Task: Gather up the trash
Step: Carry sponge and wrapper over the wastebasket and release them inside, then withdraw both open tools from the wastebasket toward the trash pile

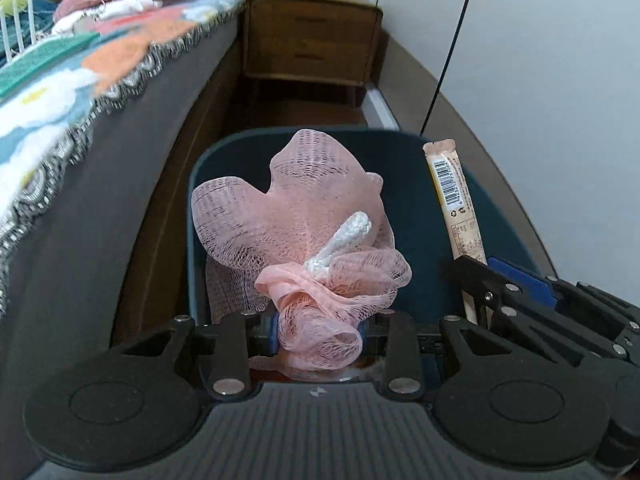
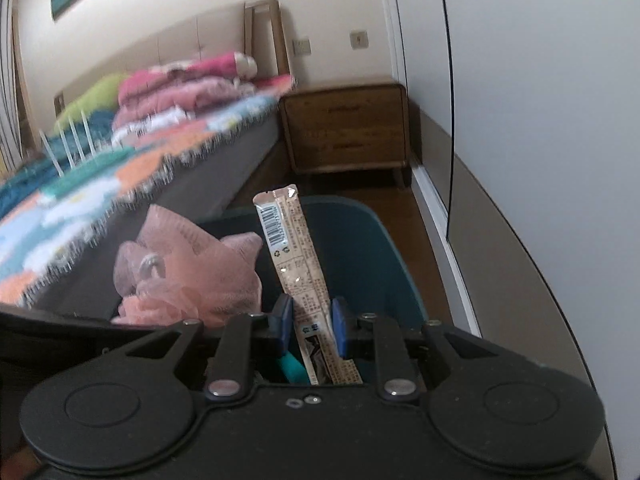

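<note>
Trash rides in both grippers, one piece each. The left gripper, low in the centre of its own view, has its blue pads closed on the bunched waist of a pink mesh bath pouf, which billows up across the middle of the frame with a white cord loop poking out of it. The right gripper, bottom centre of its view, pinches a long snack wrapper low on its length, so the strip stands up toward mid-frame, barcode at the top.

Both pieces hang over the dark teal bin on the wooden floor, beside the grey bed base at the left of both frames. A wooden nightstand stands beyond it, in the upper middle.

The pouf is very light, soft and springy; it probably compresses to almost nothing, so the gathered knot near the cord is the sure place to grip, where loose netting could slip or snag on the jaw hardware. The wrapper is thin, light and slick, stiff enough lengthwise to stay upright; a flat pinch across its width suits it, though it may cling to a pad on release.

Count: one pouf, one wrapper, one bin, two grippers
</note>
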{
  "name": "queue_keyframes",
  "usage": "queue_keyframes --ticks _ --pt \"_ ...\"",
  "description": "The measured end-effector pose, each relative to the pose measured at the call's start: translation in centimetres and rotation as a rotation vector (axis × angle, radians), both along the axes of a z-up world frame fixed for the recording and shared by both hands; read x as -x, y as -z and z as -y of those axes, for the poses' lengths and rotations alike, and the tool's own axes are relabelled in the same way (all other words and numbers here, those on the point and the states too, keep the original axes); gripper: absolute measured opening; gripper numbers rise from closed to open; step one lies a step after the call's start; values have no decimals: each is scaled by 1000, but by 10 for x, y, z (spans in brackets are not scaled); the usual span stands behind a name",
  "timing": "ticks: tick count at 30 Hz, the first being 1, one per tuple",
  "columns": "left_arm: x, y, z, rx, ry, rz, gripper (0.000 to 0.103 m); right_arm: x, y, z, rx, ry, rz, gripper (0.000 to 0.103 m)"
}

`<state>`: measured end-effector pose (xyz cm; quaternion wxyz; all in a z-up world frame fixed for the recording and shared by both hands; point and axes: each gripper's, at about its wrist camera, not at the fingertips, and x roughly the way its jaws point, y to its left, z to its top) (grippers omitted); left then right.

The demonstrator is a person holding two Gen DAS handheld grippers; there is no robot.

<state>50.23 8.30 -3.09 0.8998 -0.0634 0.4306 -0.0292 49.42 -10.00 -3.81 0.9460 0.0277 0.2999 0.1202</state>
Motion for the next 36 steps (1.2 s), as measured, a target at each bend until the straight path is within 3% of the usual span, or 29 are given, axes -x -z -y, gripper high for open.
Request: queue_keyframes --ticks 6,14,16,25,36 --pt "-5 4 8 -89 9 -13 33 2 5 -3 51 -11 -38 24" --pt "-3 5 19 -130 37 -8 43 5 1 -3 84 -25 -58 30" --pt "0 5 18 -122 30 -6 52 5 -1 0 78 -33 -60 31" --pt "23 -12 10 -72 30 47 70 24 -19 19 33 -56 -11 55" --pt "86 -38 5 -29 74 153 72 68 -37 39 -39 -145 82 74"
